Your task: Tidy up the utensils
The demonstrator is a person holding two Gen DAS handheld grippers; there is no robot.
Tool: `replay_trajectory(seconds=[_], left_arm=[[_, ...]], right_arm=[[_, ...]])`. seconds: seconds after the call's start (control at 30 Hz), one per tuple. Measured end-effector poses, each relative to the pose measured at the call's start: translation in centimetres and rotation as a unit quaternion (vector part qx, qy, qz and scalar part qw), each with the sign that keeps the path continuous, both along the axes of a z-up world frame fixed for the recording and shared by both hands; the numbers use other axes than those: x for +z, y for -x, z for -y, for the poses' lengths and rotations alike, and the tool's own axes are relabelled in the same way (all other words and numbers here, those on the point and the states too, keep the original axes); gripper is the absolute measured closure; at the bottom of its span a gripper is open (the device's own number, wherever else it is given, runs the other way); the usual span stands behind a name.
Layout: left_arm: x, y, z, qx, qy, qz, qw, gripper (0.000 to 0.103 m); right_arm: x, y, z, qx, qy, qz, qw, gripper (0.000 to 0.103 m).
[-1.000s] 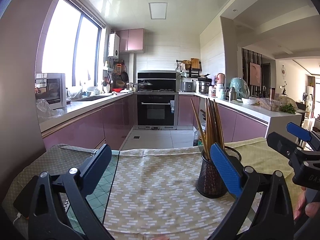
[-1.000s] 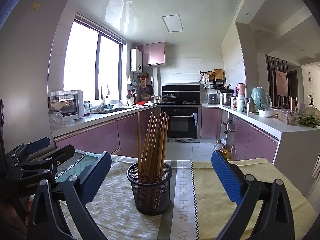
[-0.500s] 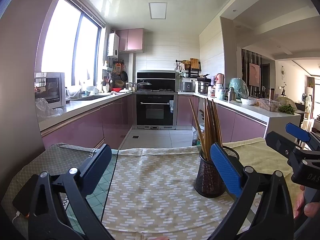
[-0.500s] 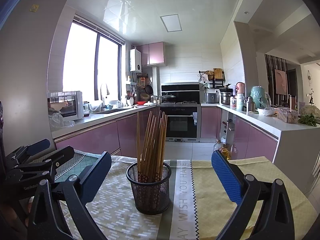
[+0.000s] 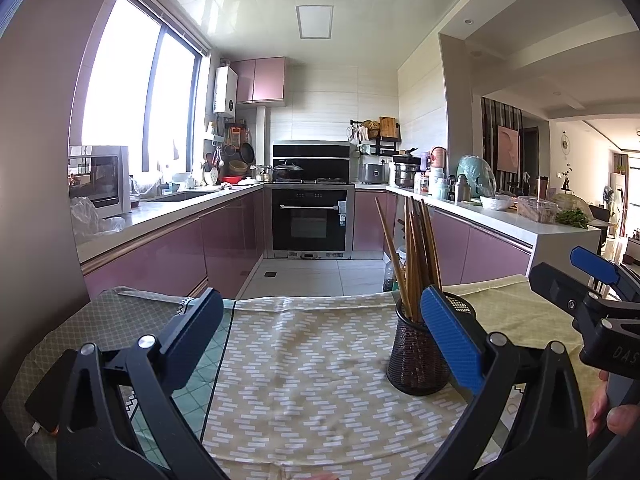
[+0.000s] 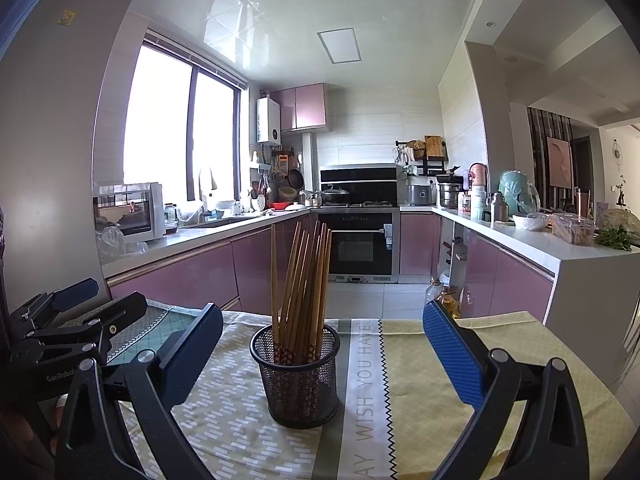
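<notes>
Both tools hang spread wide and empty, the right tool point(image 6: 322, 350) squarely facing a mesh holder point(image 6: 297, 376) of chopsticks point(image 6: 300, 276) standing upright on the cloth-covered bench point(image 6: 420, 360); a careless sideways nudge could topple the light holder.

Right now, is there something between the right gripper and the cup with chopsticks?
Nothing visible. The right gripper is open, and the mesh cup of chopsticks stands on the tablecloth ahead, between its jaws. The left gripper is off to the side.
</notes>
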State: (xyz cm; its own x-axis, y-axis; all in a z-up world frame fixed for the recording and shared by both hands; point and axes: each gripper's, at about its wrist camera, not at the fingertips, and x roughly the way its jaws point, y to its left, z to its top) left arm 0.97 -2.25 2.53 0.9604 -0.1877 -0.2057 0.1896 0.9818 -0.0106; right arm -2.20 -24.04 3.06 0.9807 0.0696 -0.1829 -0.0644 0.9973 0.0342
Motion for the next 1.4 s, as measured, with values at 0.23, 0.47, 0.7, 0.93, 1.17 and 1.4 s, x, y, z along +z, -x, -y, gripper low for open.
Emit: replay_trajectory(seconds=[0.23, 0.47, 0.7, 0.93, 1.17, 1.4], left_arm=[[0.01, 0.01, 0.05, 0.0, 0.001, -0.001, 1.0, 0.006], [-0.07, -0.05, 0.1, 0.0, 0.0, -0.002, 1.0, 0.006], [-0.11, -0.06, 0.13, 0.0, -0.001, -0.002, 1.0, 0.006], [-0.12, -0.05, 0.14, 0.0, -0.001, -0.003, 1.0, 0.006], [-0.11, -0.07, 0.15, -0.001, -0.002, -0.003, 1.0, 0.006], [-0.14, -0.08, 0.23, 0.0, -0.002, -0.004, 1.0, 0.006]], right_arm=[[0.06, 0.02, 0.04, -0.002, -0.002, -0.003, 1.0, 0.006], [0.05, 0.03, 0.04, -0.003, -0.002, -0.003, 1.0, 0.006], [0.03, -0.02, 0.1, -0.005, -0.003, -0.006, 1.0, 0.006], [0.03, -0.06, 0.09, -0.005, -0.004, -0.005, 1.0, 0.006], [0.0, -0.09, 0.17, -0.006, -0.005, -0.005, 1.0, 0.006], [-0.06, -0.18, 0.19, -0.007, -0.005, -0.006, 1.0, 0.006]])
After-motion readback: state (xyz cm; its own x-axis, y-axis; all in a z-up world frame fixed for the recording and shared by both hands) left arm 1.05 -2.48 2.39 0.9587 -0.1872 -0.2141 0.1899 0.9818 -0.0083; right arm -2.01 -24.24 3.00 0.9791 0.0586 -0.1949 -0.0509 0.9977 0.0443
